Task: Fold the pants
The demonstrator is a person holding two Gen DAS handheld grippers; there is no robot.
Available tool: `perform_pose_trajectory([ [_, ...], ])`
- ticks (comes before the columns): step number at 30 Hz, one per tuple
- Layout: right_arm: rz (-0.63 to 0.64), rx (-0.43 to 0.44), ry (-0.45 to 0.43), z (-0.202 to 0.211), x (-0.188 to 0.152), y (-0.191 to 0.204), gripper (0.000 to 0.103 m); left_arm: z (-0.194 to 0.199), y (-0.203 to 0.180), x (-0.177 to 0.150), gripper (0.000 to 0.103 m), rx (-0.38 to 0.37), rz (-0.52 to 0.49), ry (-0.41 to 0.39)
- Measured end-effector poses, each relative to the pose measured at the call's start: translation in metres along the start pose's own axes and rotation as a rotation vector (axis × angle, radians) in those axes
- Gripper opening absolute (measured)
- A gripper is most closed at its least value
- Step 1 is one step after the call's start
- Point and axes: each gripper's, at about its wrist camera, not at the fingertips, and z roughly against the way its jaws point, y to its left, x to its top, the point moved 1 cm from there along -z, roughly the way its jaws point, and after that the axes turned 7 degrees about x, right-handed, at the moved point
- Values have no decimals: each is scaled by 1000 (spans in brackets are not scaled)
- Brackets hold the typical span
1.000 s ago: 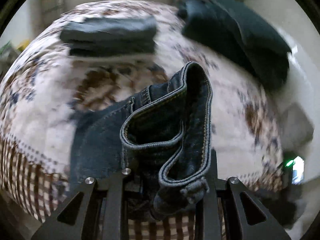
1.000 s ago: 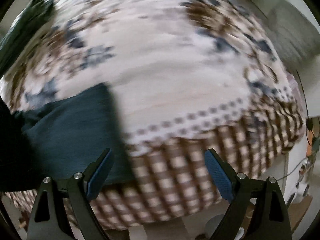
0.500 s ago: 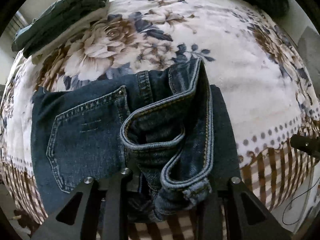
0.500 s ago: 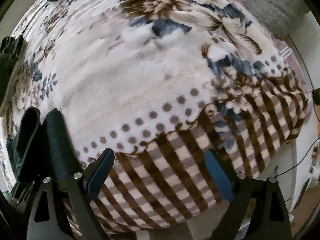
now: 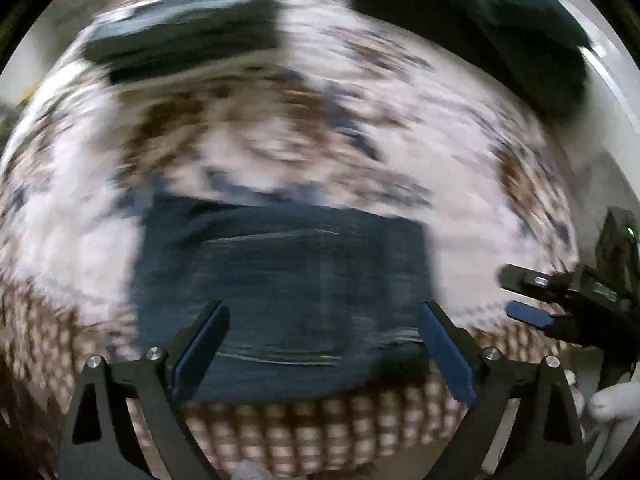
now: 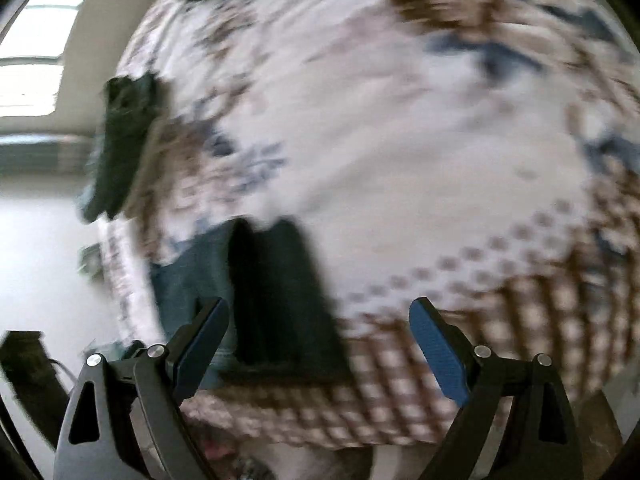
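left claw [image 5: 322, 350]: its jaws have just been opening and now stand wide apart, blue pads clear of the cloth; nothing is gripped.
right claw [image 6: 318, 344]: jaws spread wide, holding nothing; in the left wrist view it shows at the right edge [image 5: 560, 304], beside the bed's front border.
folded dark blue denim pants [image 5: 280, 280]: lying flat as a rough rectangle on the bed, near its front edge, below and ahead of the left claw; from the right wrist view they sit at lower left [image 6: 192, 280], partly hidden by a dark blurred shape i cannot identify.
cream floral blanket with brown checked border [image 5: 280, 128]: covers the bed under the pants.
folded grey-blue garment [image 5: 180, 40]: at the far left of the bed, well apart from the pants.
dark green heap of clothing [image 5: 480, 20]: at the far right of the bed.
sharpness: both views are motion-blurred.
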Motion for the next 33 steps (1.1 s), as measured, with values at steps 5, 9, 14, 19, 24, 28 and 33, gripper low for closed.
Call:
perform_pose_trajectory([
  [5,75,68,186,-66,-7,53,93,-14,85,9,96,174,146,-13],
  [9,153,-59,275,-127,-18,68,40,-37,139,9,96,195,285,49],
  [14,150,-94,156,-96,-28,93,15,-43,160,11,96,181,349,66],
  [19,154,-173,93,-57,-24,87,15,-56,152,26,96,123,320,80],
  [24,7,-144,256,-77,-8,35,59,-102,133,63,96,15,292,161],
  [28,-24,-107,235,-77,-15,27,60,-154,122,86,96,-68,291,273],
  [33,-46,-136,178,-81,-22,18,59,-189,135,97,52,-142,349,291],
])
